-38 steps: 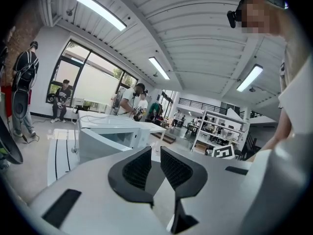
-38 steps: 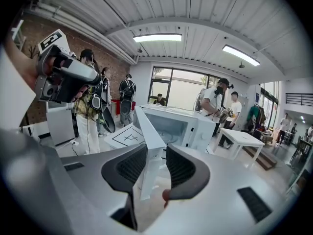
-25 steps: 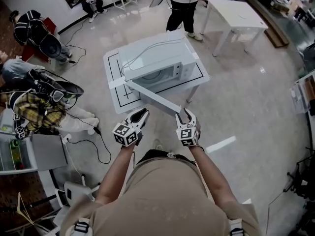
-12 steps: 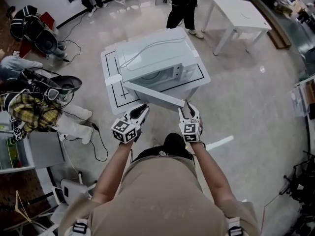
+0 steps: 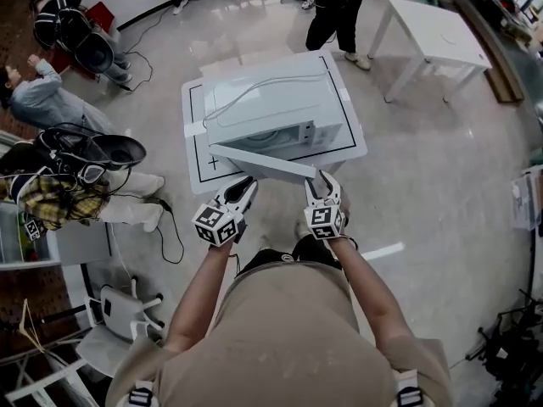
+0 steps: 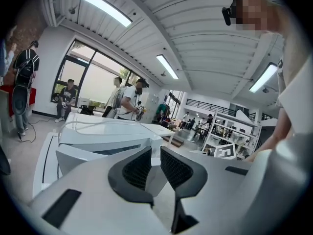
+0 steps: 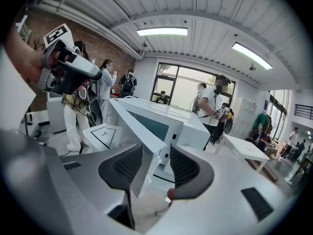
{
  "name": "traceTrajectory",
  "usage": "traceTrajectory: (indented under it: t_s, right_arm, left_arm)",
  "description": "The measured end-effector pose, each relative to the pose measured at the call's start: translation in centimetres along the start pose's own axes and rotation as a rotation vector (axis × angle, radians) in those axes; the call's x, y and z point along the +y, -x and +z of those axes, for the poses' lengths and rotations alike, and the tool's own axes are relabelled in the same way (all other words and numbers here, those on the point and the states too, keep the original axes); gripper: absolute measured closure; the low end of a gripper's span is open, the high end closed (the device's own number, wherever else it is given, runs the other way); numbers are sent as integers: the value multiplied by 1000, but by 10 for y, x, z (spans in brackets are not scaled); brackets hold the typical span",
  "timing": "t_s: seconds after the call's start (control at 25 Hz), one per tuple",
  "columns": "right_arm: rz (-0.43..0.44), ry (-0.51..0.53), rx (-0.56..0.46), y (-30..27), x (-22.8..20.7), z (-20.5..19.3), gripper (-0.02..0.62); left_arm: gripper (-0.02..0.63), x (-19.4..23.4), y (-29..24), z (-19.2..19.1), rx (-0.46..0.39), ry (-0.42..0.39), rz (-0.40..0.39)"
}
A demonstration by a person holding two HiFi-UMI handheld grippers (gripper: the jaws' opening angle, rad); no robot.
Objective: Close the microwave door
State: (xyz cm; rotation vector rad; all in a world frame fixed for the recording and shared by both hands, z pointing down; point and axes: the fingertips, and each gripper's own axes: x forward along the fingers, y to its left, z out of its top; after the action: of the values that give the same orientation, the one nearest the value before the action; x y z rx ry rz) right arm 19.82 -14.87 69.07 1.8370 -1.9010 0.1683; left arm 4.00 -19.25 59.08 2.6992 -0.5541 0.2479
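The microwave (image 5: 271,108) is white, and so is its table (image 5: 349,147), which is ruled with thin black lines. The left gripper (image 5: 246,185) and right gripper (image 5: 321,181) are white with black ribbed pads and black-and-white marker cubes. The floor (image 5: 424,193) is glossy grey.

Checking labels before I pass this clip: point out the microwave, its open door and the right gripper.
microwave (image 5: 271,102): head view, on its top panel.
microwave door (image 5: 263,162): head view, middle of the open door's panel.
right gripper (image 5: 321,183): head view, midway between the tips of its jaws.
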Motion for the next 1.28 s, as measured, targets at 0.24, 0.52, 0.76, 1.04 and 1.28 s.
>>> traceTrajectory:
  t_s: [0.24, 0.52, 0.76, 1.04, 1.28]
  right_arm:
    - [72, 32, -25, -21, -14, 9, 427]
    - [112, 78, -51, -49, -32, 21, 426]
    - [123, 127, -61, -62, -42, 20, 426]
    - [129, 167, -62, -82, -54, 29, 428]
    - [111, 186, -58, -101, -62, 38, 428]
  left_arm:
    - [558, -5, -4, 13, -26, 6, 80]
    - [558, 5, -3, 23, -50, 23, 192]
    - [558, 5, -5, 15, -61, 37, 246]
    - [558, 9, -4, 16, -62, 53, 282]
    - [558, 17, -13, 21, -66, 54, 291]
